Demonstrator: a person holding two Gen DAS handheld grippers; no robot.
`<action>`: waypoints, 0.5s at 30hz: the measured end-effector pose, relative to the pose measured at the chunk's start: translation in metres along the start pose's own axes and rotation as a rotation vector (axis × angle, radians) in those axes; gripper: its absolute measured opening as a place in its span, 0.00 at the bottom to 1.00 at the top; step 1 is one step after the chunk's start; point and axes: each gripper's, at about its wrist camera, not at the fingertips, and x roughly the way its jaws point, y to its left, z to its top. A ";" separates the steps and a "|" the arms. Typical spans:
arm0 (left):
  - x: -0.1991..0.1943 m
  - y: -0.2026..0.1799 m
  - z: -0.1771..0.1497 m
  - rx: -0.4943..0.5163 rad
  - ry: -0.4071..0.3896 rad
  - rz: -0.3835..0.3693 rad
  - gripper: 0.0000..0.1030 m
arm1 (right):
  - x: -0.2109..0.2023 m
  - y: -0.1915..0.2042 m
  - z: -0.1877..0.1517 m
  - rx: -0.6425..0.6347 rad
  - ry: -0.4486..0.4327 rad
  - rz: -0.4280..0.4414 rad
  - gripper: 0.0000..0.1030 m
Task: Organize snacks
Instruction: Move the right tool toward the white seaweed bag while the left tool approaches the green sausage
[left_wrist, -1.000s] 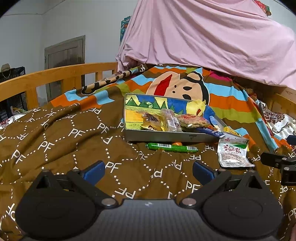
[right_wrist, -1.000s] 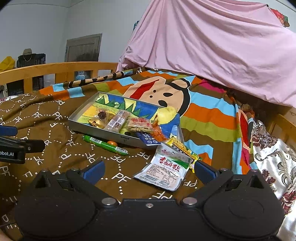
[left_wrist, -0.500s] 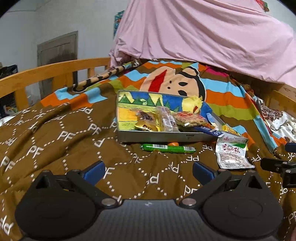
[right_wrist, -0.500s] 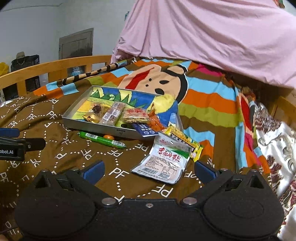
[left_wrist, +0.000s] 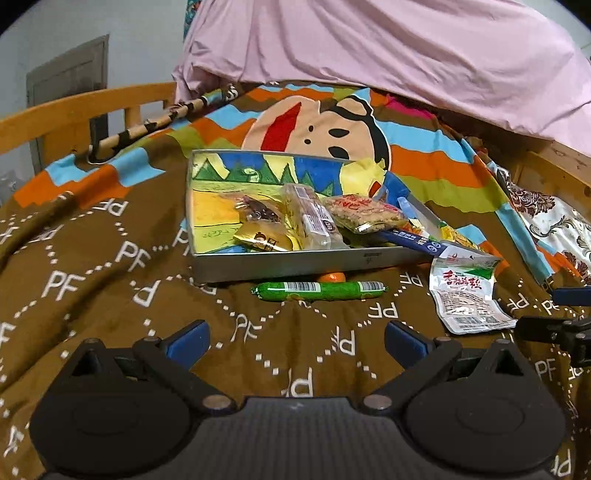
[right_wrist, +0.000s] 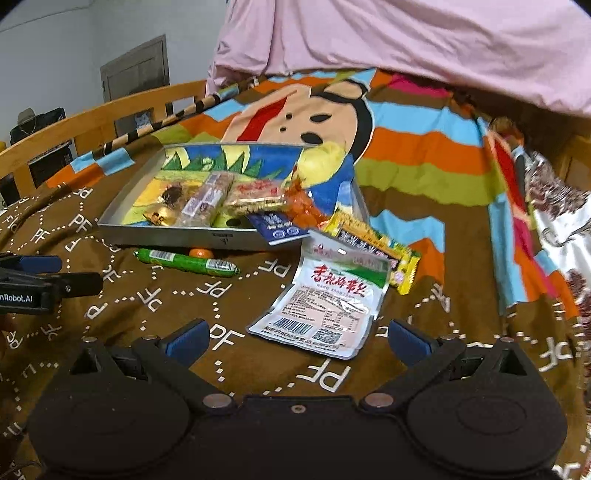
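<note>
your left gripper (left_wrist: 295, 338) hovers low over the brown blanket (left_wrist: 92, 280) on the bed, its 2 fingers spread wide with nothing between them. ahead of it sits the metal tray (left_wrist: 295, 260), its floor printed with a bright cartoon scene. inside the tray, from left to right, you have a dark snack in clear wrap (left_wrist: 255, 208), a gold packet (left_wrist: 262, 238) in front of it, a clear-wrapped bar (left_wrist: 312, 221), and a red-labelled crisp cake (left_wrist: 364, 212). a blue sachet (left_wrist: 413, 236) hangs over the tray's right front corner. just in front of the tray's near wall lies a green sausage stick (left_wrist: 319, 291), with a small orange piece (left_wrist: 331, 277) between the 2. further right, a white pouch with red lettering (right_wrist: 325, 299) lies flat on the blanket, directly ahead of your right gripper (right_wrist: 299, 341), whose fingers are also wide apart and hold nothing. a yellow packet (right_wrist: 376, 247) lies behind the pouch, partly tucked under it. a pink sheet (right_wrist: 406, 33) covers the back of the bed.
</note>
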 end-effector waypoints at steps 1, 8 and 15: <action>0.005 0.000 0.001 0.008 0.003 -0.006 1.00 | 0.006 -0.001 0.001 0.004 0.010 0.007 0.99; 0.037 0.002 0.008 0.053 0.014 -0.058 1.00 | 0.042 -0.011 0.009 0.040 0.060 0.014 0.99; 0.073 0.005 0.024 0.119 0.014 -0.147 1.00 | 0.068 -0.022 0.014 0.071 0.077 0.010 0.99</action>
